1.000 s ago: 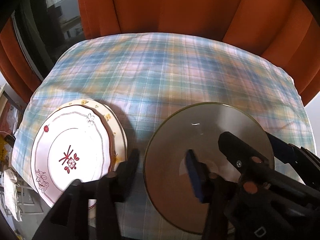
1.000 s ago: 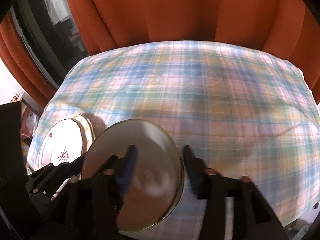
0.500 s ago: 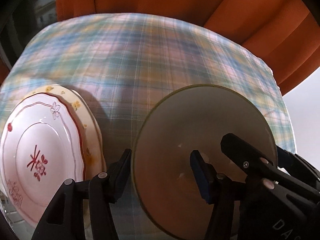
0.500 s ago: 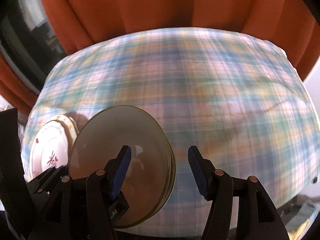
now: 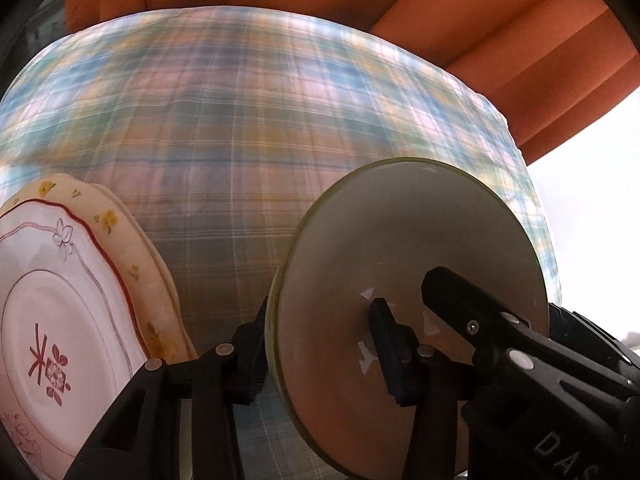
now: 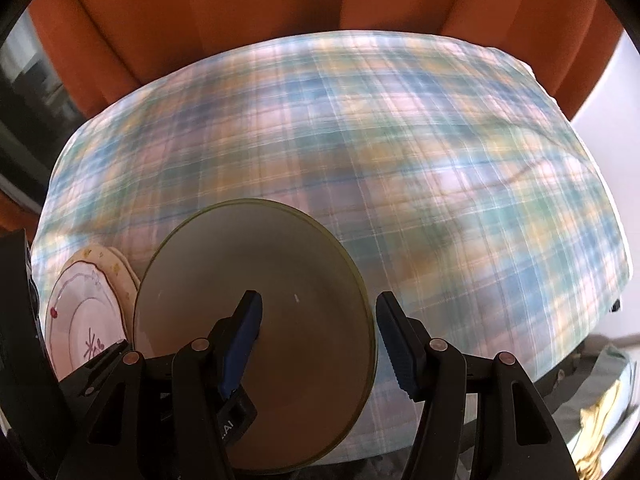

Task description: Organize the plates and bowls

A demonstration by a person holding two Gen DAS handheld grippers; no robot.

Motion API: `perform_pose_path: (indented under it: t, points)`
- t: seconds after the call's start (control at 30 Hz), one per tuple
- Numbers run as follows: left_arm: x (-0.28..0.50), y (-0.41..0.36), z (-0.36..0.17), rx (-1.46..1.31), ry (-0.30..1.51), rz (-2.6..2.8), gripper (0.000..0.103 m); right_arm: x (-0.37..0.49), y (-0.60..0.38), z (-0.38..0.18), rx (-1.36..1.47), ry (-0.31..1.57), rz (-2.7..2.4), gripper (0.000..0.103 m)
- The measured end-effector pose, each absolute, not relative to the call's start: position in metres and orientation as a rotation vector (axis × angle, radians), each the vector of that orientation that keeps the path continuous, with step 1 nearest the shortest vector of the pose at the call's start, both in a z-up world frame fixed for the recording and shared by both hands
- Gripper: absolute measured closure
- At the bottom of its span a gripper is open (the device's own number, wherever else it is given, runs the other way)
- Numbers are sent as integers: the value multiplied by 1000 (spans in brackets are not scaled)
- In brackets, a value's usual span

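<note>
- Green-rimmed bowl (image 5: 400,232): it sat on the plaid cloth (image 5: 280,120) of the tabletop, near the front edge and just beside the flowered plates (image 5: 60,320). In my judgement it was the piece to be moved next, since both tools were set on it.
- Left claw (image 5: 320,312): I had it straddling the bowl's left rim, one finger outside the wall and the other over the inside. Its jaws had just been closing with the rim between them. The gap looked too wide for both pads to press, so I read it as spread, not pinching.
- Right claw (image 6: 318,300): it was placed across the opposite rim in the same way, one finger inside and one just clear of the outer edge. It was spread, holding nothing.
- Flowered plates: these lay stacked, the red-lined one on top of the yellow-flowered one. They already formed the plate pile, which is probably why the bowl was handled separately.
- Two-sided placement: opposite rims were taken, I judged, so that a wide, smooth dish would lift level and not tip.
</note>
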State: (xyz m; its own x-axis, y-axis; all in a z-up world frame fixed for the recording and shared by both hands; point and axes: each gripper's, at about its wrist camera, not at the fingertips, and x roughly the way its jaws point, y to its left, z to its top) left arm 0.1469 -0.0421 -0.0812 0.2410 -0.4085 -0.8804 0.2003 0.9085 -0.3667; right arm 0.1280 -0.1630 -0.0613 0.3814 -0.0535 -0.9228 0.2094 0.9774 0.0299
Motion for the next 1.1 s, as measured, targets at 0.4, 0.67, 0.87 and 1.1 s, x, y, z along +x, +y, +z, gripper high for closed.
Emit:
perform_pose_path:
  t: [0.4, 0.67, 0.87, 1.1]
  points:
    - [148, -50, -79, -151, 1275, -375, 55, 133, -191, -79, 259, 1199, -120, 37]
    - [145, -63, -77, -84, 1273, -265, 52, 139, -212, -98, 389, 1241, 44, 47]
    - [142, -65, -75, -78, 1276, -185, 51, 144, -211, -102, 427, 1244, 183, 65]
    - [138, -71, -72, -85, 1279, -114, 54, 150, -214, -106, 441, 1269, 244, 65]
